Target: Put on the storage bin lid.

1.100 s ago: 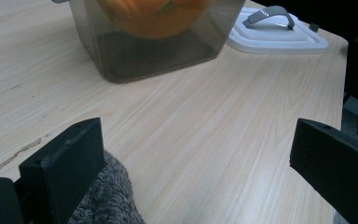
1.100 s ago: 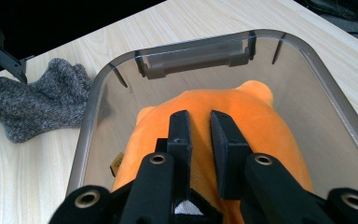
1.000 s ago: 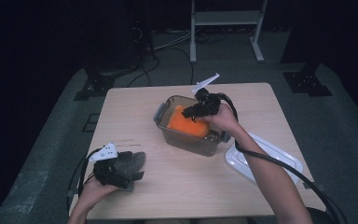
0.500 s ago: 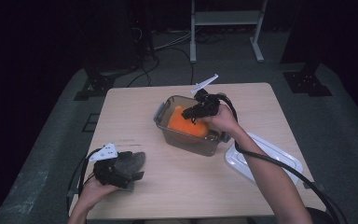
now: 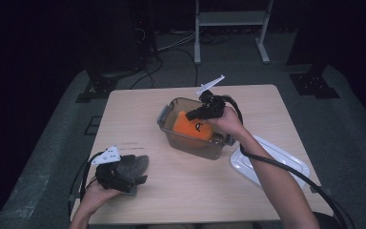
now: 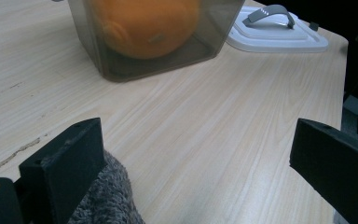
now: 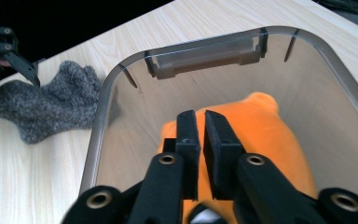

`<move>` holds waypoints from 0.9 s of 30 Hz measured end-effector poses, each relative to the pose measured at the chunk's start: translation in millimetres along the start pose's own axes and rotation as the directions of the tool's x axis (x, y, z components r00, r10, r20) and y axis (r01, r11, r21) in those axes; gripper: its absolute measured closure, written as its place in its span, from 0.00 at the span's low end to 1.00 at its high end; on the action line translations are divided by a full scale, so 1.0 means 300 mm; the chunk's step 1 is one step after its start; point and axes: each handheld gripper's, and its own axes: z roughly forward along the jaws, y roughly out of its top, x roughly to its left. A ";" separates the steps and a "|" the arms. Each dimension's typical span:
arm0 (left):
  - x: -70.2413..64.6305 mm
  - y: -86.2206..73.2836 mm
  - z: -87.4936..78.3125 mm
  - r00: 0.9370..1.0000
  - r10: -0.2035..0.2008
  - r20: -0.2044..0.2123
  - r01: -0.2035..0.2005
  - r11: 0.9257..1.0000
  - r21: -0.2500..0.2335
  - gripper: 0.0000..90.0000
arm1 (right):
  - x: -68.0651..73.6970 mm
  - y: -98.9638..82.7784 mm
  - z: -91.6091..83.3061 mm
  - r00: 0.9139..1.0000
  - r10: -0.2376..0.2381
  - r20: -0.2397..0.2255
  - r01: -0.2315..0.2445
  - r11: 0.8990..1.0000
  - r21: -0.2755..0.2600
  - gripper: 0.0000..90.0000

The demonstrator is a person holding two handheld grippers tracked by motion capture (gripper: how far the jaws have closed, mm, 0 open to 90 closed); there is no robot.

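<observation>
The right gripper (image 7: 201, 122), jaws nearly together and pinching the orange plush toy (image 7: 261, 140), stands at frame centre inside the container (image 5: 169, 114). The toy runs away from the jaws toward upper right. The left gripper (image 6: 200, 154) stands spread beside the grey sock (image 6: 103, 200).

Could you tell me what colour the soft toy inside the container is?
Bright orange; the soft toy shows best in the right gripper view.

Orange plush toy (image 5: 191, 127) lies inside clear brown container (image 5: 169, 135), mid-table; grey sock (image 5: 134, 166) flat nr front-left edge.
</observation>
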 end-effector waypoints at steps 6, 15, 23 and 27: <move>-0.001 0.000 0.003 1.000 0.002 0.002 -0.002 1.000 0.001 0.03 | 0.011 0.004 -0.028 1.000 -0.003 -0.003 0.002 1.000 -0.023 0.89; -0.002 0.000 0.004 1.000 0.001 0.001 -0.001 1.000 0.003 0.03 | 0.029 -0.012 -0.104 1.000 -0.005 -0.016 0.004 0.999 -0.047 0.82; -0.004 0.002 0.010 1.000 0.004 0.002 -0.004 1.000 0.006 0.03 | 0.041 -0.050 -0.170 1.000 -0.001 -0.010 0.000 0.998 -0.057 0.79; -0.004 0.001 0.011 1.000 0.003 0.002 -0.003 1.000 0.009 0.03 | 0.042 -0.066 -0.202 1.000 0.008 -0.008 -0.008 0.997 -0.073 0.77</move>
